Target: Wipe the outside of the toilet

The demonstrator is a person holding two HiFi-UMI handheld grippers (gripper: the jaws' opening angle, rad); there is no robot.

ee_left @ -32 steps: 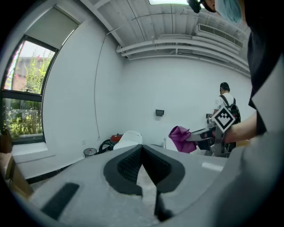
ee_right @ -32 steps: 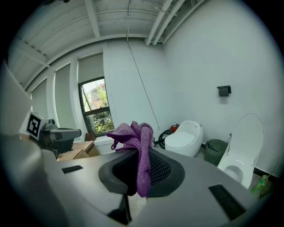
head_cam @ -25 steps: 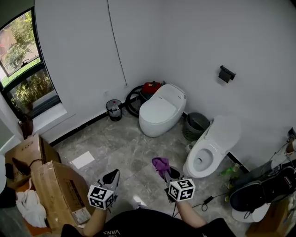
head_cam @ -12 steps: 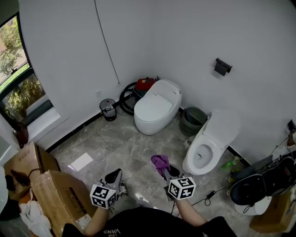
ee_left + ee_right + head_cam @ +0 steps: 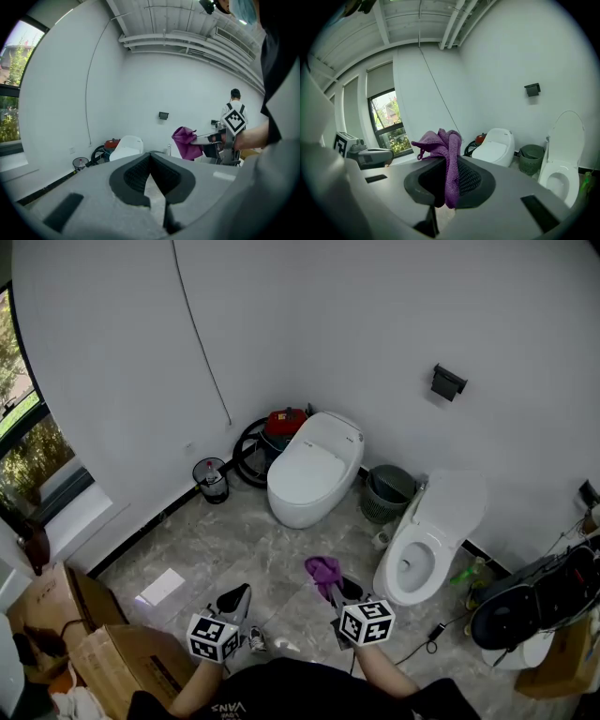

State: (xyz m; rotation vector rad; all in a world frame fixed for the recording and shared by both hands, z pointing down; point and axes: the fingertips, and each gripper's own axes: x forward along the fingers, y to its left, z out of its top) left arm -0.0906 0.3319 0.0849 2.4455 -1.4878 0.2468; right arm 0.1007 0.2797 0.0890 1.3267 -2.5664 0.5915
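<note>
At lower centre of frame, the right gripper (image 5: pixel 333 587) is pinching a purple cloth (image 5: pixel 324 569) while the left gripper (image 5: pixel 234 598) is hanging with jaws pressed together, empty. Wiping is apparently not yet starting (closed toilet (image 5: pixel 314 470) mid-frame, open toilet (image 5: pixel 427 540) right, cloth touching neither).

Bare floor (image 5: pixel 234 549) lies open up to the closed toilet (image 5: pixel 314 470). A green basket (image 5: pixel 386 491) fills the gap beside it (the open toilet (image 5: pixel 427 554) stands just right), and boxes (image 5: pixel 103 662) crowd the left.
</note>
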